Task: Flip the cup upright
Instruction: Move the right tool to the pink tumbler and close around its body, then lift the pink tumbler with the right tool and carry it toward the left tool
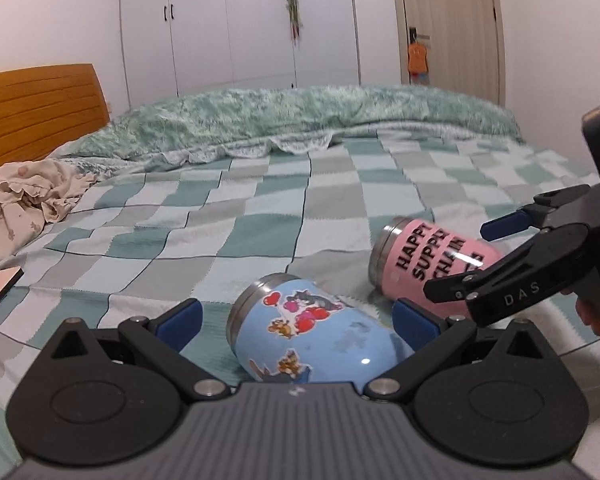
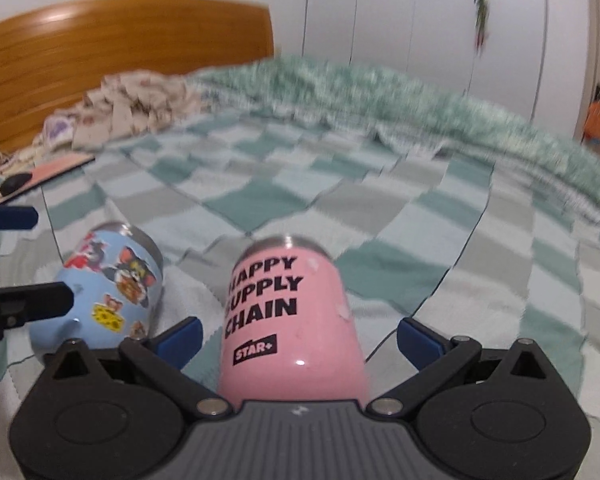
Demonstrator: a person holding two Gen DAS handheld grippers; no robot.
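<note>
A light blue cup (image 1: 312,336) with cartoon stickers lies on its side on the checkered bedspread, steel rim pointing away. My left gripper (image 1: 298,318) is open, its blue pads on either side of the cup and apart from it. A pink cup (image 2: 292,320) printed "HAPPY SUPPLY CHAIN" also lies on its side, rim away. My right gripper (image 2: 300,338) is open around it, pads clear of its sides. The pink cup (image 1: 432,260) and right gripper (image 1: 476,256) show at the right of the left wrist view. The blue cup (image 2: 108,288) shows at the left of the right wrist view.
The bedspread (image 1: 260,208) covers the bed. A fluffy green blanket (image 1: 300,120) lies along the far side. Crumpled beige cloth (image 1: 24,196) sits near the wooden headboard (image 1: 40,108). A flat pinkish item (image 2: 44,176) lies at the left. White wardrobes stand behind.
</note>
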